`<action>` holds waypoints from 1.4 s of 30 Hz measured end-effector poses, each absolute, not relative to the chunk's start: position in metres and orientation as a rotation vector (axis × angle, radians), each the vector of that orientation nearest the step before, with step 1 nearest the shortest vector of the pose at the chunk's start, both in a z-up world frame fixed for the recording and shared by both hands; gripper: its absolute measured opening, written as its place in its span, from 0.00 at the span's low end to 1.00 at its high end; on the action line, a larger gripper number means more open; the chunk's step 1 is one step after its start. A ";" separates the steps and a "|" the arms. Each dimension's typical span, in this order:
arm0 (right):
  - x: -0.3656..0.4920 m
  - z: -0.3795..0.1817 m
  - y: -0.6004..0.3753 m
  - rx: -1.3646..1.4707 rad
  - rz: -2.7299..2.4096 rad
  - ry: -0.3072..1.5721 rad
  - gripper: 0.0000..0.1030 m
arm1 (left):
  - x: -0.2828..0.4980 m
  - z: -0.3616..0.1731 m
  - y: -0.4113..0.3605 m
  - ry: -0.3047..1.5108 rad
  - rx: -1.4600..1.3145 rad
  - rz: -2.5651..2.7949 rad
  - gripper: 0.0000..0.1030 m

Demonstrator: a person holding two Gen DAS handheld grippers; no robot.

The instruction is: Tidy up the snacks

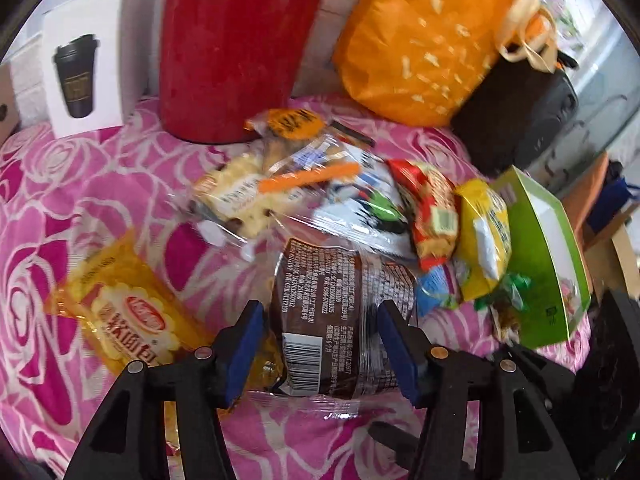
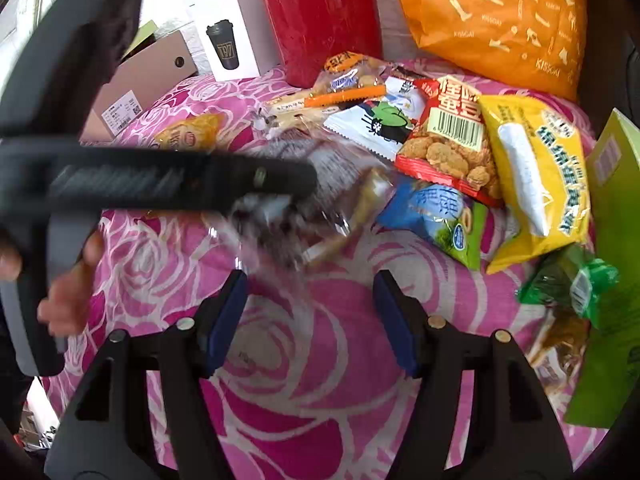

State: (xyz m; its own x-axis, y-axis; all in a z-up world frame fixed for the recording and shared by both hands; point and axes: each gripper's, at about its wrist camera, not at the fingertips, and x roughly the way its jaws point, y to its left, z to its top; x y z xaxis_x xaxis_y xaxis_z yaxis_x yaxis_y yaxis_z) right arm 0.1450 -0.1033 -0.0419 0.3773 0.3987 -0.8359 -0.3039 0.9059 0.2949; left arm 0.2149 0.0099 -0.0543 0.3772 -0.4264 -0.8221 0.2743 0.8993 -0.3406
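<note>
Presently your left gripper stands wide, straddling the brown packet, whose long axis runs near-to-far between the pads. Your right gripper, wide and empty, sits further off.

The left gripper, black with blue pads, stands with its jaws spread on either side of a brown plastic snack packet printed with white text and a barcode; whether the pads touch it cannot be told. The packet lies on a pink cloth with white rose outlines. Just left of it lies a yellow-orange bread packet. Beyond sits a heap of mixed snack packets, and to the right a tilted green cardboard box. Farther back stand a red glossy jug, an orange plastic bag and a white box picturing a black cup.
</note>
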 end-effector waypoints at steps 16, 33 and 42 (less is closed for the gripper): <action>0.125 -0.010 -0.110 0.085 0.464 1.021 0.46 | 0.178 -0.028 -0.012 1.064 -0.078 -0.486 0.47; 0.078 0.063 -0.234 0.170 0.218 0.805 0.46 | 0.156 0.067 -0.137 0.863 0.037 -0.688 0.47; 0.059 0.045 -0.319 0.277 0.054 0.833 0.46 | 0.161 0.044 -0.239 0.912 0.104 -0.848 0.47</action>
State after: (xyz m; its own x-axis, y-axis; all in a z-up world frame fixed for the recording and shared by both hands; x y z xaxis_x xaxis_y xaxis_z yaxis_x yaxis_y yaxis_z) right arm 0.0592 -0.3191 0.0448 0.6733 0.1555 -0.7228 0.0609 0.9626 0.2639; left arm 0.1606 -0.2393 0.0438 0.3199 -0.6025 -0.7312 0.6857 0.6798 -0.2602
